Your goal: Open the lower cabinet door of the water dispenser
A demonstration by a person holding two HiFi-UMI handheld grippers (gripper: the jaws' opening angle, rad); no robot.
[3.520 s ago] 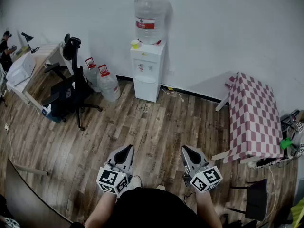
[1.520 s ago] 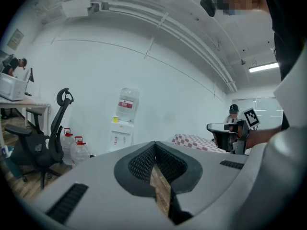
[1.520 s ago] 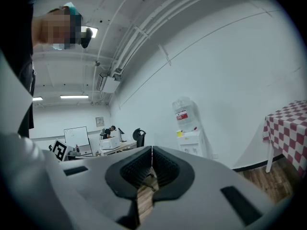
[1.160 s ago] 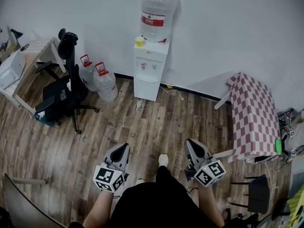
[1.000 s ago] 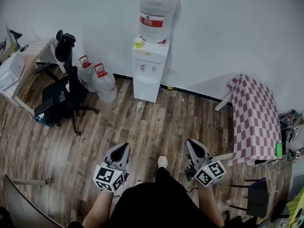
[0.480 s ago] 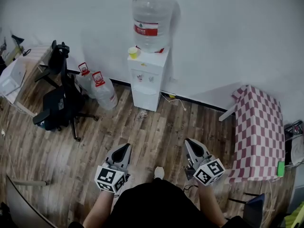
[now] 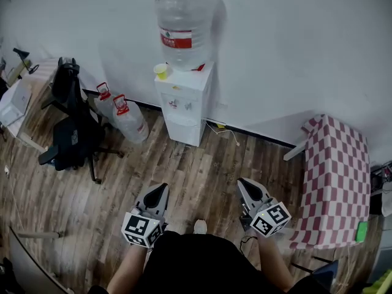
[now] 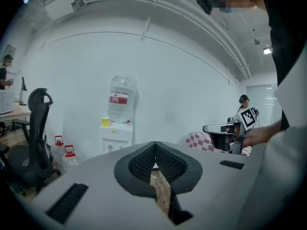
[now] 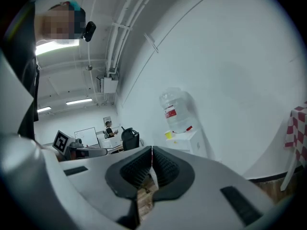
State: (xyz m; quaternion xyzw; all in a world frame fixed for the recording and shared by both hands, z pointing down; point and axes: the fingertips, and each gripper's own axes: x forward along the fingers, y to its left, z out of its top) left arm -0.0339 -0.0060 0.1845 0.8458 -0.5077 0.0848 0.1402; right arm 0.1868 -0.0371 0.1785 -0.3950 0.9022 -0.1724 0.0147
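the water dispenser (image 7: 182, 106) is a white, box-shaped unit standing upright on the wood floor (image 7: 202, 170), its back against the white wall (image 7: 294, 48), well ahead of both grippers. its long axis runs straight up and down, and its front faces out into the room towards the person. a big clear bottle (image 7: 180, 26) with a red label sits neck-down on top, and a small yellow cup (image 7: 161, 71) stands on the top just beside the bottle. small taps show on the upper front; below them the lower cabinet door (image 7: 181, 127) is a plain white panel, closed flat with the body. two spare jugs (image 7: 122, 115) with red caps stand on the floor to its left, near a black office chair (image 7: 70, 127); a table with a red checked cloth (image 7: 340, 176) stands well apart on the right. the left gripper (image 7: 158, 192) and right gripper (image 7: 244, 182) are held side by side low over the floor, both aimed at the dispenser, each with its jaws pressed together on nothing.
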